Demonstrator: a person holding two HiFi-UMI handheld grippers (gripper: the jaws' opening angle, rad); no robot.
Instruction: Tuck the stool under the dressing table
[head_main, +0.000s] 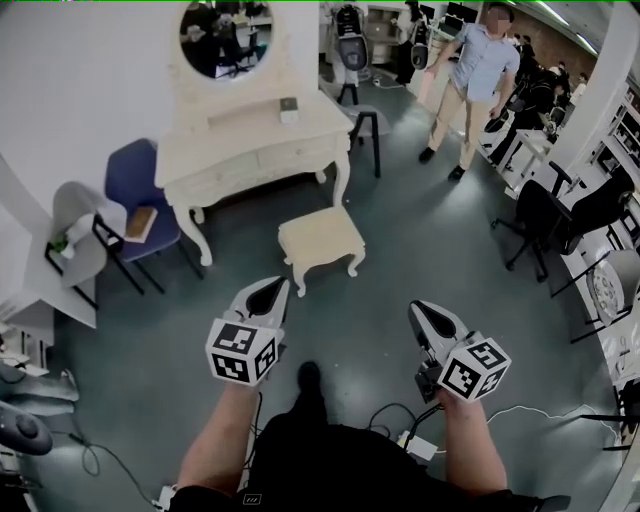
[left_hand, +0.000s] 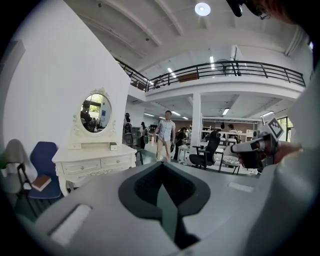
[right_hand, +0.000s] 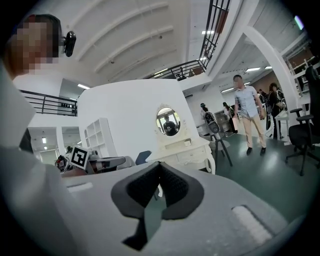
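Observation:
The cream dressing table (head_main: 250, 150) with its oval mirror (head_main: 225, 38) stands against the white wall. The matching cream stool (head_main: 320, 240) stands on the floor in front of the table's right leg, out from under it. My left gripper (head_main: 270, 292) and right gripper (head_main: 425, 314) hover side by side, nearer to me than the stool and apart from it. On both, the jaws are shut on nothing. The table (left_hand: 95, 160) shows in the left gripper view and again, as the table (right_hand: 185, 152), in the right gripper view. In both of those views the gripper's body hides the stool.
A blue chair (head_main: 135, 195) and a grey chair (head_main: 75, 235) stand left of the table. A black stool (head_main: 365, 125) is behind it to the right. A person (head_main: 475, 75) stands further back. Black office chairs (head_main: 545, 215) line the right side. Cables (head_main: 400, 430) lie by my feet.

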